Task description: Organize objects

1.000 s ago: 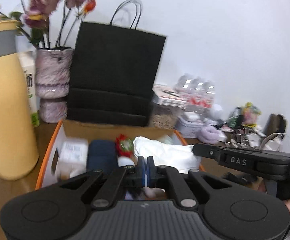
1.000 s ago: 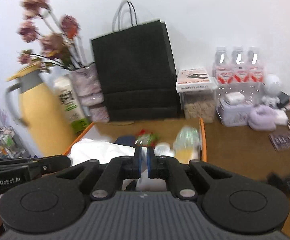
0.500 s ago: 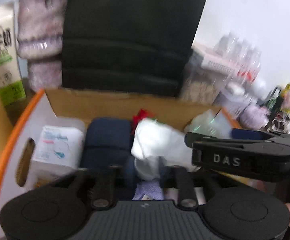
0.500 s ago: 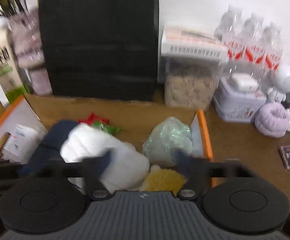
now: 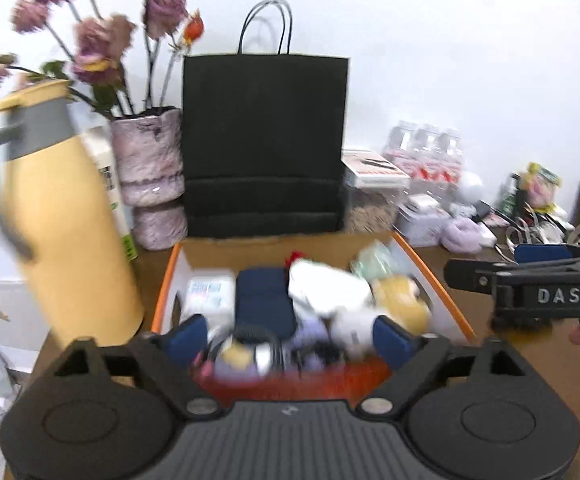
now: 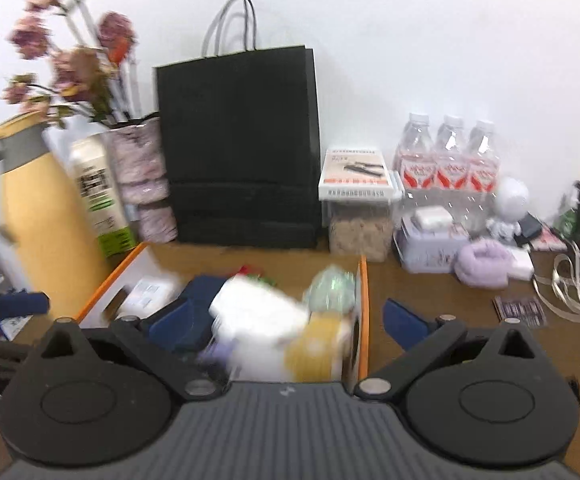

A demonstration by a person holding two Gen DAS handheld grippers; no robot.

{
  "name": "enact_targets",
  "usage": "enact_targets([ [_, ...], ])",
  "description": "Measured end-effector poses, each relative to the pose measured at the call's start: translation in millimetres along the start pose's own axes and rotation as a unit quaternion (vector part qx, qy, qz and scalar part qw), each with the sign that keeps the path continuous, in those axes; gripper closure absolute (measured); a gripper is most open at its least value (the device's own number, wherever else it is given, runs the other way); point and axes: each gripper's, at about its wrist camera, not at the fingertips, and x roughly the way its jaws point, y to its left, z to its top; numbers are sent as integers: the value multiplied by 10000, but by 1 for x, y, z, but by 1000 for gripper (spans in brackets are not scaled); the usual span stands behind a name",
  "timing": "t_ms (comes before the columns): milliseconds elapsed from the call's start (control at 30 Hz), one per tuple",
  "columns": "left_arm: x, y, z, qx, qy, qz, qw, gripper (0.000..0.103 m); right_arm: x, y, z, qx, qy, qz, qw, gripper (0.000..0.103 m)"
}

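Between the yellow jug (image 5: 66, 216) and the clutter along the wall, an orange-rimmed box (image 5: 446, 292) sits on the counter (image 6: 462, 320), crammed with the things to sort: a white cloth bundle (image 5: 326, 288), a navy block (image 5: 264, 300), a tissue pack (image 5: 206, 296), something yellow (image 6: 318, 348) and a pale green bag (image 6: 332, 284). The cloth looks soft and light, likely to sag, so a pinch on a raised fold near its middle seems safest; the tissue pack would crush if squeezed hard.

Both claws have just been opening. The left claw (image 5: 290, 336) stands wide over the near end of the box, nothing gripped. The right claw (image 6: 286, 324) is spread fully, also empty, its pads not pressing anything.

Only the right view shows the water bottles (image 6: 448, 168) and the ribbon (image 6: 570, 288) clearly; only the left shows the box's near end and the right claw from the side.
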Motion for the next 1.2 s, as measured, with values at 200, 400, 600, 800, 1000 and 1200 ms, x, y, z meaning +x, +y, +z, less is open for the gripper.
enact_targets([
  [200,-117,0,-104,-33,-159,-96,9998,7,-119,27,-105,-141,-190,391,9990,0],
  [400,-207,-15,-199,-164,-281,177,9993,0,-202,56,-198,-26,-140,434,9990,0],
  [600,-264,-24,-246,-122,-242,404,9988,0,-257,83,-249,-241,-158,242,9993,0],
  [800,-304,-19,-260,-418,-370,696,9960,0,-292,87,-254,-277,-223,170,9992,0],
  [1000,-313,-16,-264,-480,-330,676,9960,0,-298,79,-261,109,124,239,9996,0],
  [1200,-308,-17,-263,-439,-310,629,9966,0,-294,84,-261,-2,147,144,9998,0],
])
